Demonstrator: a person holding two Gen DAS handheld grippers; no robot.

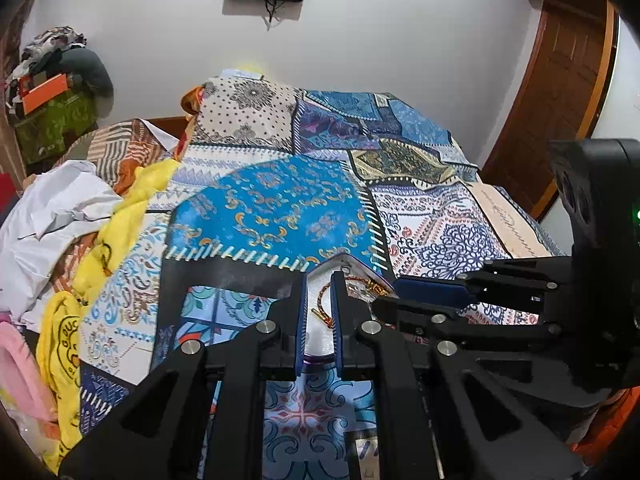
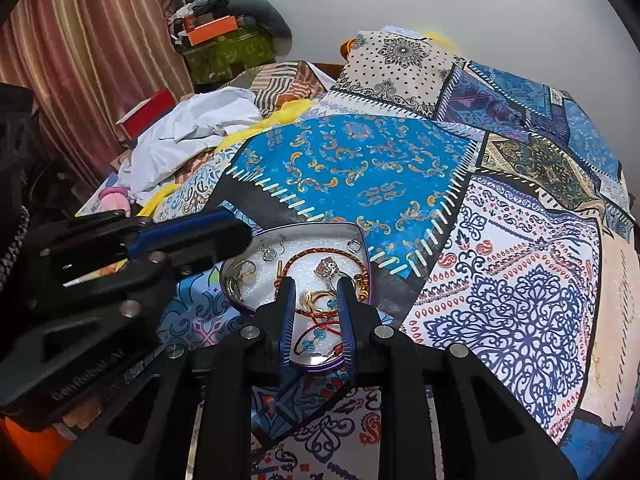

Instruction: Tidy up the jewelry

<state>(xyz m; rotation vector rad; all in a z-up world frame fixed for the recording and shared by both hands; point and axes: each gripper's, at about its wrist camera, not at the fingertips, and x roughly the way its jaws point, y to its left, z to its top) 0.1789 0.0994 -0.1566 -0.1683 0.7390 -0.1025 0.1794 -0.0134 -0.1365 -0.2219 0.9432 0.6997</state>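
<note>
Both hand-held grippers hung over the purple-rimmed, foam-lined metal tin [image 2: 362, 240] w/ jewelry: left hand-held gripper [image 1: 319, 316] pressed together, empty; right hand-held gripper [image 2: 316, 316] narrowly spread, pinching nothing; next, prob. nip the red cord bracelet [image 2: 320, 312] inside the tin.

My left tongs [image 1: 320, 284] were matte black plastic, each finger faced with a ribbed blue pad [image 1: 301, 320] and pinned by round silver screws [image 1: 266, 327]. My right tongs [image 2: 316, 292] were built the same: black angular links with triangular cut-outs, blue pads, silver screw heads. Raised lettering ran along one black arm.
</note>
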